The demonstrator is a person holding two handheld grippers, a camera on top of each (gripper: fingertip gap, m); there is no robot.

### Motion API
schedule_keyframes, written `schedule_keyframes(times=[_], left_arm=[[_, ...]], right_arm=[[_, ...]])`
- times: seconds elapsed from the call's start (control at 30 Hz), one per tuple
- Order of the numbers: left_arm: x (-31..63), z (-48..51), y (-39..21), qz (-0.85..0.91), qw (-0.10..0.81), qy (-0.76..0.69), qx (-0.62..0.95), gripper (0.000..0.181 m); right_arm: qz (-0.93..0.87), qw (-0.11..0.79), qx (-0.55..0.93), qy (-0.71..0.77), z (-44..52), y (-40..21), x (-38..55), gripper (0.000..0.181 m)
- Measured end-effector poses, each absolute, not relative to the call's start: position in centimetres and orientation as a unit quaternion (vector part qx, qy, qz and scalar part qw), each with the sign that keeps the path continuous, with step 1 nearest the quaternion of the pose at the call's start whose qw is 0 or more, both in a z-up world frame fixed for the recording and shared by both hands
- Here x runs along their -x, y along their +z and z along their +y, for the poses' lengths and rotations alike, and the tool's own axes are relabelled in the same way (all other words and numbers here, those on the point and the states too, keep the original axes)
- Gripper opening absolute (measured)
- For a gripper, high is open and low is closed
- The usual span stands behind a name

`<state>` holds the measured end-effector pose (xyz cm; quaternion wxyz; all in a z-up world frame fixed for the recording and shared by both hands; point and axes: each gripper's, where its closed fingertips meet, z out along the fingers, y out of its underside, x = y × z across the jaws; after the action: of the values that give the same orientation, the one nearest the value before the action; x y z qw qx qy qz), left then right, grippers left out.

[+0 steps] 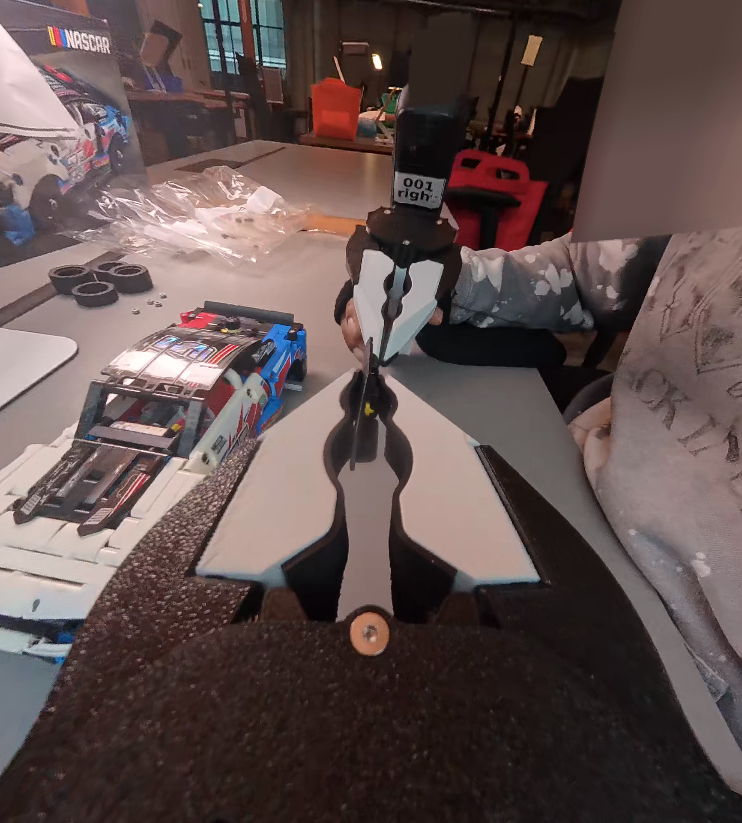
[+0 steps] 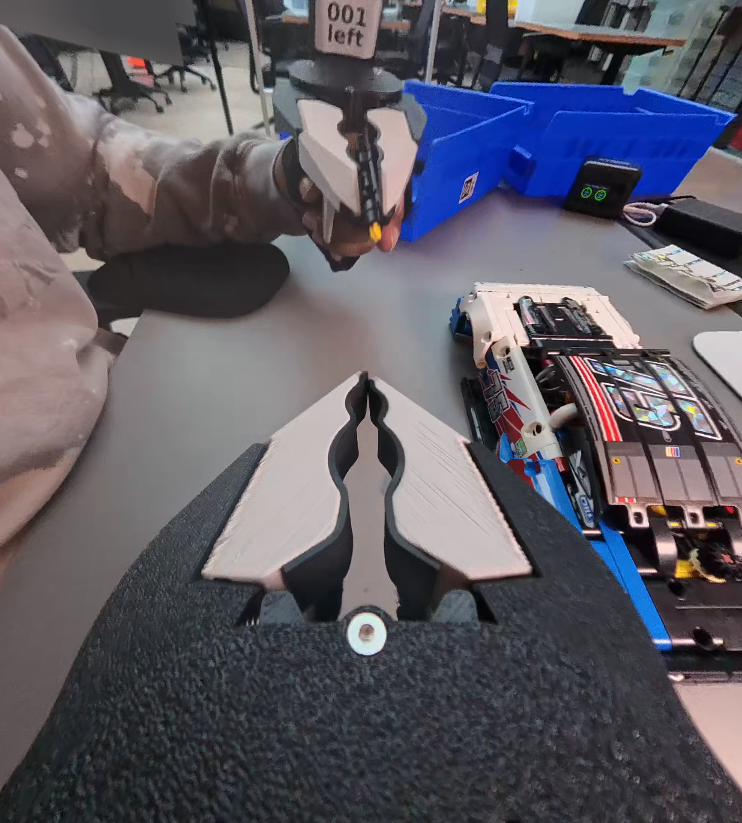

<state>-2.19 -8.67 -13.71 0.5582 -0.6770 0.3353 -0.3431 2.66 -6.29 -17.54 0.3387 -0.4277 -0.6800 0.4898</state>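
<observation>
Nearest in the left wrist view, the left gripper (image 1: 367,401) has its two pale fingers nearly closed on a thin black beam with a yellow pin (image 1: 364,418), which stands on edge between the tips; the right wrist view shows the same beam (image 2: 370,178) clamped in that gripper (image 2: 360,209) above the table's near edge. Just beyond its tip the right gripper (image 1: 382,356) points back at it, its fingertips meeting at or just beside the beam's upper end; whether they pinch it I cannot tell. In its own view the right gripper (image 2: 367,387) has its tips pressed together with nothing visible between them. Both tools hang over the grey table (image 1: 471,423), a person's mottled grey sleeve (image 1: 529,280) behind the right one. To the left lies a brick-built race car (image 1: 173,401) without wheels, white, blue and red with a black roof. Farther left and back sit four black tyres (image 1: 100,280), a few small pieces beside them, then crumpled clear plastic bags (image 1: 191,213) and the printed box (image 1: 48,133). Beyond the car in the right wrist view stand blue bins (image 2: 538,147).
</observation>
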Motion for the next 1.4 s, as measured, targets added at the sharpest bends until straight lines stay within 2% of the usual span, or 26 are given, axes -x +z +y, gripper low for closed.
schedule_keyframes(times=[0.07,0.13,0.17,0.23,0.3,0.4,0.47,0.53,0.67,1.2,1.4], left_arm=[[1.4,-8.6,-14.7,0.342,0.547,-0.341,0.684,0.005],[0.1,-8.7,-15.9,0.357,0.528,-0.341,0.691,0.005],[-0.6,-8.8,-16.3,0.364,0.522,-0.342,0.691,0.005],[-1.5,-8.9,-16.6,0.372,0.514,-0.352,0.688,0.005],[-1.9,-9.1,-16.8,0.381,0.509,-0.353,0.687,0.005],[-2.1,-9.3,-16.9,0.378,0.505,-0.359,0.688,0.006],[-2.0,-9.4,-17.1,0.380,0.500,-0.355,0.693,0.012],[-1.9,-9.6,-16.8,0.372,0.497,-0.368,0.692,0.026],[-2.0,-9.4,-17.5,0.371,0.482,-0.357,0.708,0.005],[1.4,-8.1,-14.7,0.324,0.533,-0.347,0.701,0.005],[2.7,-6.3,-17.4,0.284,0.516,-0.307,0.748,0.006]], right_arm=[[-0.660,0.352,0.428,0.507,-6.2,-16.3,-2.1,0.000],[-0.652,0.341,0.421,0.531,-7.3,-15.6,-1.6,0.020],[-0.651,0.329,0.418,0.542,-8.0,-15.5,-1.4,0.020],[-0.651,0.325,0.415,0.547,-8.8,-15.6,-1.2,0.015],[-0.651,0.333,0.414,0.542,-9.0,-15.9,-1.0,0.003],[-0.661,0.334,0.405,0.537,-9.1,-16.0,-1.2,0.001],[-0.668,0.333,0.406,0.527,-9.0,-16.2,-1.3,0.000],[-0.675,0.331,0.410,0.517,-8.8,-16.6,-1.4,0.000],[-0.688,0.333,0.408,0.500,-9.0,-17.0,-1.3,0.000],[-0.676,0.355,0.425,0.486,-6.0,-16.5,-2.3,0.000],[-0.766,0.347,0.444,0.310,-4.7,-23.1,-2.2,0.000]])
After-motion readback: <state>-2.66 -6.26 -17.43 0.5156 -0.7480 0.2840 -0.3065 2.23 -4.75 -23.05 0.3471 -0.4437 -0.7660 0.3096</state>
